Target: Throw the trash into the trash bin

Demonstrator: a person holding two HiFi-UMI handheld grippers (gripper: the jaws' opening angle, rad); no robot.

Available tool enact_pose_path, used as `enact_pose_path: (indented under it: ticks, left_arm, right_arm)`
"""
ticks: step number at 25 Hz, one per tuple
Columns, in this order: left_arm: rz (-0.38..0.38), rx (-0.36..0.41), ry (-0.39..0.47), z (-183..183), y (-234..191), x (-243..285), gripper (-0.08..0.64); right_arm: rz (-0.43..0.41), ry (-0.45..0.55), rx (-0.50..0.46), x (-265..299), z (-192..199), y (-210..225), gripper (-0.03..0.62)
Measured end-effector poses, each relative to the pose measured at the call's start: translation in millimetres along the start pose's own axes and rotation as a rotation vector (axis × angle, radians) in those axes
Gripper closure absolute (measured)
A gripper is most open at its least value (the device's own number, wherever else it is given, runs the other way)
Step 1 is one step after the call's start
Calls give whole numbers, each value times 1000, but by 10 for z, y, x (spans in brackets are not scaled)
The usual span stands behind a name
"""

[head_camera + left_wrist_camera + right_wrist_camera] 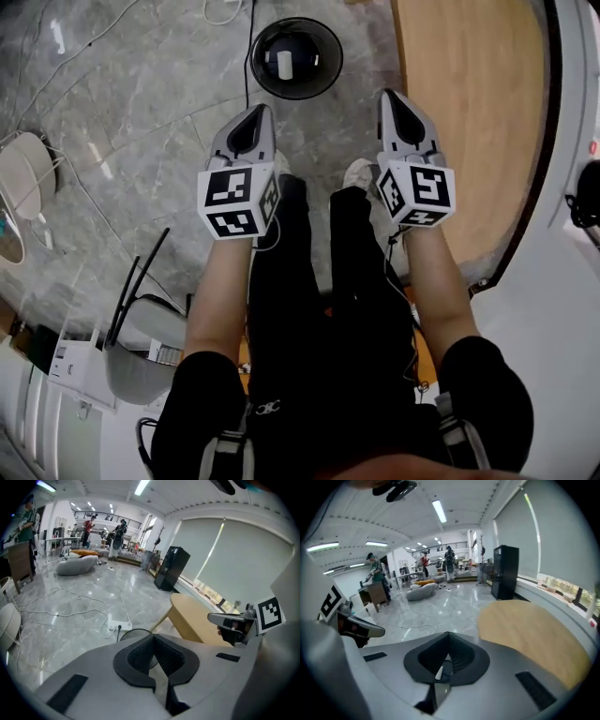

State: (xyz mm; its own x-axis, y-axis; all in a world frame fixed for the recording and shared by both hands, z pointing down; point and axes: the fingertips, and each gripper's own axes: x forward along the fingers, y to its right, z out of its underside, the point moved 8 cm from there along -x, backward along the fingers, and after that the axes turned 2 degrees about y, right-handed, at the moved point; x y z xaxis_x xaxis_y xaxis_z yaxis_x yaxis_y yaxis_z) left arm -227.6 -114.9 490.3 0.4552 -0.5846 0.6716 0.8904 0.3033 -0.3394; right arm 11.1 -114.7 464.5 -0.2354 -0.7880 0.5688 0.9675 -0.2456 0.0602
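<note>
I count one trash bin just ahead of my fingers, one white scrap inside. Left gripper and right gripper: both closed, empty.

The floor is grey marble with paler veining. The trash bin is black, with a white piece inside. The table has a light wood top and a dark edge band. The left tongs and right tongs are light grey with black pads; each marker cube carries black-and-white square patterns. The trousers are black, the shoe is white.
</note>
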Motion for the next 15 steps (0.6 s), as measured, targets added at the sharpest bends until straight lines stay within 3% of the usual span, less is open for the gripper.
enact_pose_path:
  ticks: [6,11,15]
  left_arm:
    - [58,70,31,-150,994,66,548]
    - [104,120,53,-415,1960,-351,548]
    - [135,157,144,-946,2785,-827,548]
  right_arm:
    - [203,106,75,-1117,-95,1043,581]
    - [253,193,112,-2115,-386,1429,581]
    - [252,282,129,-2819,-834,1680,581]
